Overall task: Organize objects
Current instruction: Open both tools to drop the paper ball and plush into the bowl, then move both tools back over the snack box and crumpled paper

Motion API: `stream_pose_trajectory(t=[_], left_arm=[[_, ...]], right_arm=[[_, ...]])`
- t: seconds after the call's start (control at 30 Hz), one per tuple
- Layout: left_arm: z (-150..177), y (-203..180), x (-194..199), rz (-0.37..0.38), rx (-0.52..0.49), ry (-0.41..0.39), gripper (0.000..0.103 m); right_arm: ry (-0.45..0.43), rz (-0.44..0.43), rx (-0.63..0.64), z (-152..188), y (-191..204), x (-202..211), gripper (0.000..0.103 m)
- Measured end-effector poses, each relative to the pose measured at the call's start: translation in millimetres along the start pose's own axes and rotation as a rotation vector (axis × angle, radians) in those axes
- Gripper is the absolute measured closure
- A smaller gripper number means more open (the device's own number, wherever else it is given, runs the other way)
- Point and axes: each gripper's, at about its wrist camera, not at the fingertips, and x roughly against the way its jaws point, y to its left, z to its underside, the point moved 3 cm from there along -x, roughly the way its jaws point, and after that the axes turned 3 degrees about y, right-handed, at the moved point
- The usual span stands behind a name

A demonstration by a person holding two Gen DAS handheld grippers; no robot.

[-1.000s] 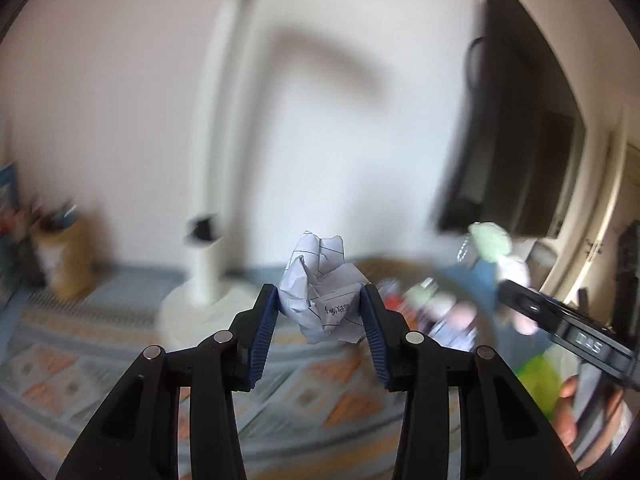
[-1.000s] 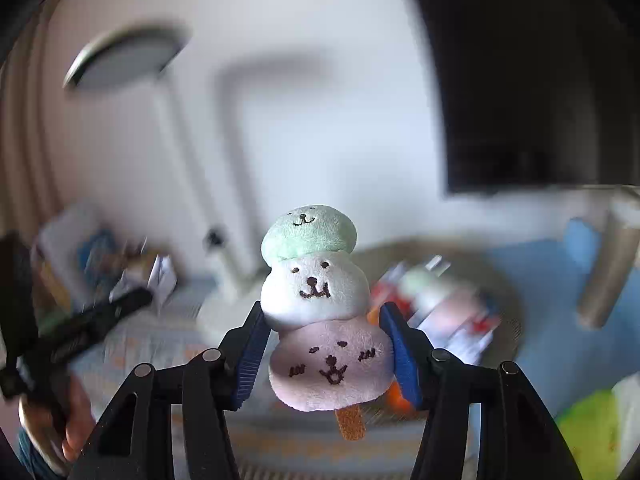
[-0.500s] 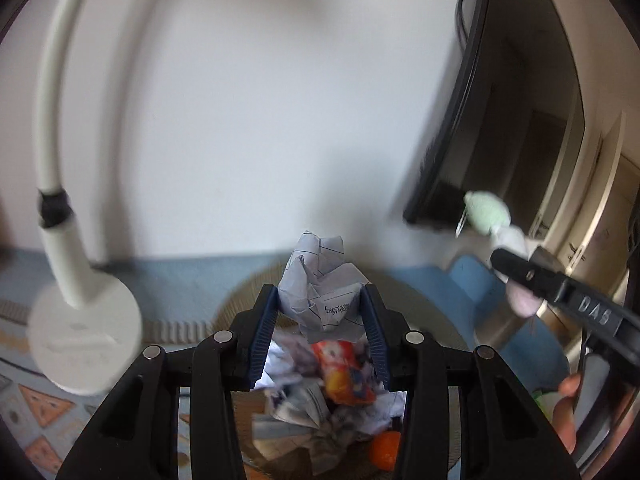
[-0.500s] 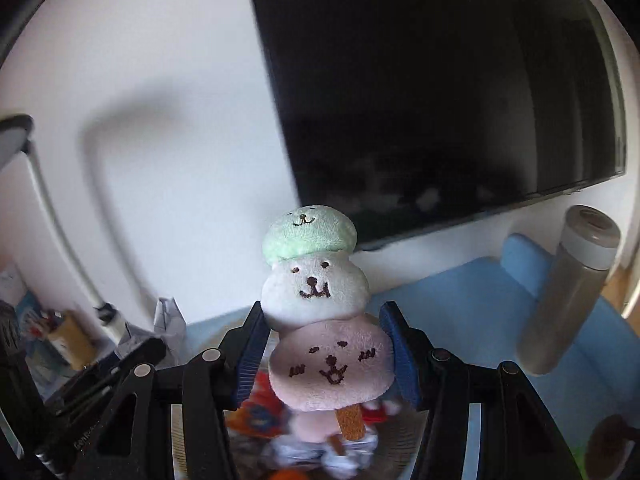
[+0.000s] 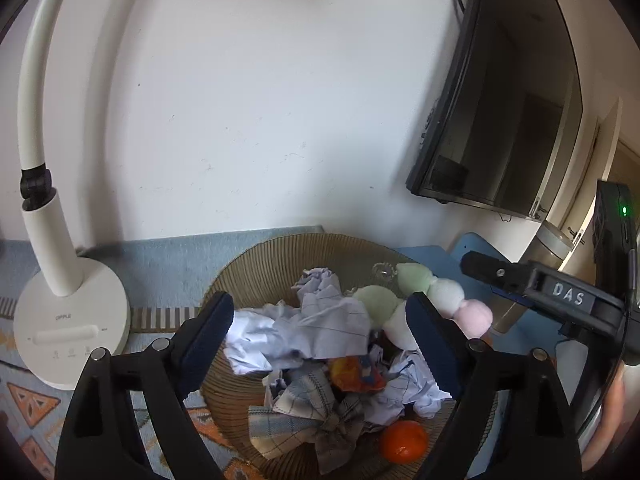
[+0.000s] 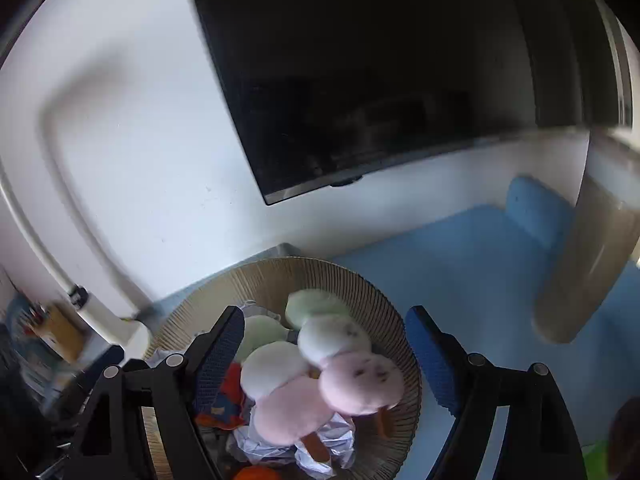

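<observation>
A round woven basket (image 5: 240,280) (image 6: 256,280) holds crumpled papers, a checked cloth (image 5: 304,416), a red snack packet (image 5: 356,372), an orange fruit (image 5: 404,440) and a plush skewer toy (image 5: 380,304). My left gripper (image 5: 320,312) hangs over it, jaws opening. The crumpled paper ball (image 5: 332,316) lies loose on the pile between the pads, which stand clear of it. My right gripper (image 6: 324,320) is also opening above the basket. The green, white and pink plush toy (image 6: 348,360) lies free below it, across the other plush (image 6: 276,384). That toy (image 5: 444,294) sits by a finger (image 5: 492,272) of the right gripper.
A white desk lamp (image 5: 68,320) stands left of the basket on a patterned cloth. A dark screen (image 6: 380,80) hangs on the wall behind. To the right are a blue mat (image 6: 460,260) and a metal flask (image 6: 588,272). A person's hand (image 5: 616,420) shows at the right edge.
Both grippers came down over the basket and opened. The paper ball left the left pads and the plush toy left the right pads; both now rest in the basket.
</observation>
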Motion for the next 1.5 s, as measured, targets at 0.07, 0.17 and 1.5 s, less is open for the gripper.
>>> stream_pose_trajectory(t=[0.07, 0.17, 1.5], left_arm=[[-3, 0, 8, -0.001, 0.017, -0.015, 0.016], [-7, 3, 15, 0.016, 0.057, -0.021, 0.016], [184, 181, 243, -0.460, 0.144, 0.085, 0.001]], right_arm=[[-0.014, -0.019, -0.026, 0, -6, 2, 0.022], [-0.061, 0.006, -0.017, 0, -9, 9, 0.022], [0.213, -0.311, 0.530, 253, 188, 56, 0.010]])
